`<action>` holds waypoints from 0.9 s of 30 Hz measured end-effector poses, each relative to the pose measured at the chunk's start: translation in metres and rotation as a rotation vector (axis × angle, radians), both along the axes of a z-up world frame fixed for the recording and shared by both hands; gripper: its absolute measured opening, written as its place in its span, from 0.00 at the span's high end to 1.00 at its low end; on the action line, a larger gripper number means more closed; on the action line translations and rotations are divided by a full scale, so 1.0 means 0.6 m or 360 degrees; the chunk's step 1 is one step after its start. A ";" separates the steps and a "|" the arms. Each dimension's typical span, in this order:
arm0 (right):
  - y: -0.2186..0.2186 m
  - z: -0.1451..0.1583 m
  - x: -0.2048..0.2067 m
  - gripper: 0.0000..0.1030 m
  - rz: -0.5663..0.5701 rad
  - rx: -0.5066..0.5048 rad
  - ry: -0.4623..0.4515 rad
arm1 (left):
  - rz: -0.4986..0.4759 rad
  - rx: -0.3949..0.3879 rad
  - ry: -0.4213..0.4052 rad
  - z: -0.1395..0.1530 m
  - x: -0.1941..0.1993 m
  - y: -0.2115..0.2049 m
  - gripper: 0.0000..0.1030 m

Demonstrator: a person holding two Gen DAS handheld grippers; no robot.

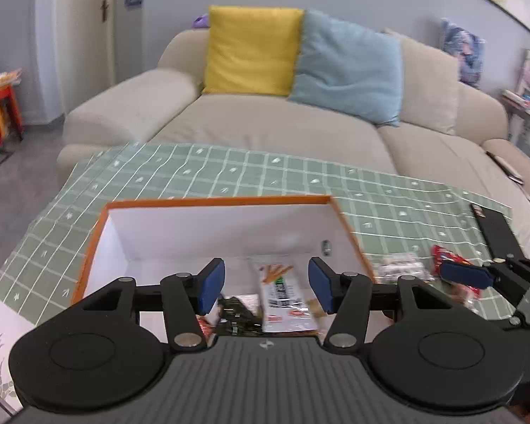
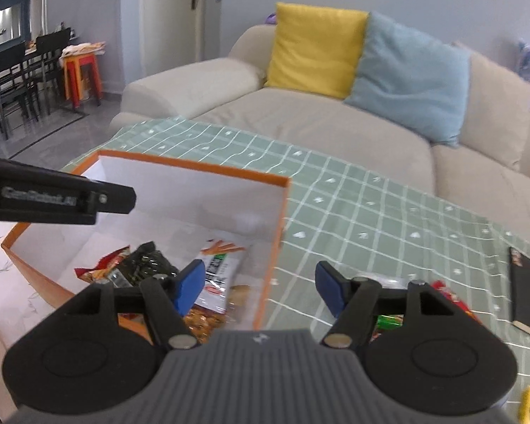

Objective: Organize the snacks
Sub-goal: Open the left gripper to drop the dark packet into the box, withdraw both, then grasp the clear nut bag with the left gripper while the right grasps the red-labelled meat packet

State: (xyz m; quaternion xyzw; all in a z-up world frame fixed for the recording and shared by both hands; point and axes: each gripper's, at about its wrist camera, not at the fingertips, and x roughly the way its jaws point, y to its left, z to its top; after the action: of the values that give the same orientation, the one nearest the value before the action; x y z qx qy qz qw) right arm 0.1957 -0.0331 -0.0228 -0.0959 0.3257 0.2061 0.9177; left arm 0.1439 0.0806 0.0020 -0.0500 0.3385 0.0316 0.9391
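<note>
Living room: beige sofa (image 1: 265, 120) with a yellow cushion (image 1: 252, 49) and a pale blue cushion (image 1: 349, 67) behind the table (image 2: 371, 205), which wears a green grid-patterned cloth.

Orange-rimmed white cardboard box (image 1: 215, 202) sits on the table, already holding several packets: a white pretzel-stick packet (image 1: 282, 293), a dark green crinkly packet (image 1: 235, 314), an orange-red one (image 2: 102, 265).

My left gripper (image 1: 266, 284) hangs over the box, fingers released, nothing between them; the packets lie just below and beyond the tips. My right gripper (image 2: 261, 286) straddles the box's right wall, fingers also spread and empty.

Loose snacks remain on the cloth to the right of my right fingers: a clear wrapped pack (image 1: 401, 265), a red packet (image 1: 448, 258), something green (image 2: 388, 321). A black booklet (image 2: 528, 289) lies further right.

Judgement: next pick is one of these. Swing right clear of the wall, come down over the packet's middle, pinch across its narrow side.
</note>
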 end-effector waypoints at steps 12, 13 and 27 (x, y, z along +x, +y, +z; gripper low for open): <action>-0.093 -0.016 -0.082 0.30 -0.0189 -0.0040 -0.0101 | -0.0229 0.0005 -0.0021 -0.025 -0.052 -0.104 0.37; -0.101 -0.020 -0.088 0.29 -0.0205 -0.0050 -0.0101 | -0.0247 0.0004 -0.0002 -0.032 -0.053 -0.112 0.37; -0.214 -0.105 -0.140 0.24 -0.0466 -0.0134 0.0020 | -0.0500 -0.0040 0.0141 -0.096 -0.068 -0.205 0.34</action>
State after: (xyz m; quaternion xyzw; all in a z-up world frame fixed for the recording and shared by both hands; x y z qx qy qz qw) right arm 0.1116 -0.1614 -0.0856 -0.0845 0.3502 0.0568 0.9311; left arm 0.1030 -0.0425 -0.0557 -0.0067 0.3835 -0.1176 0.9160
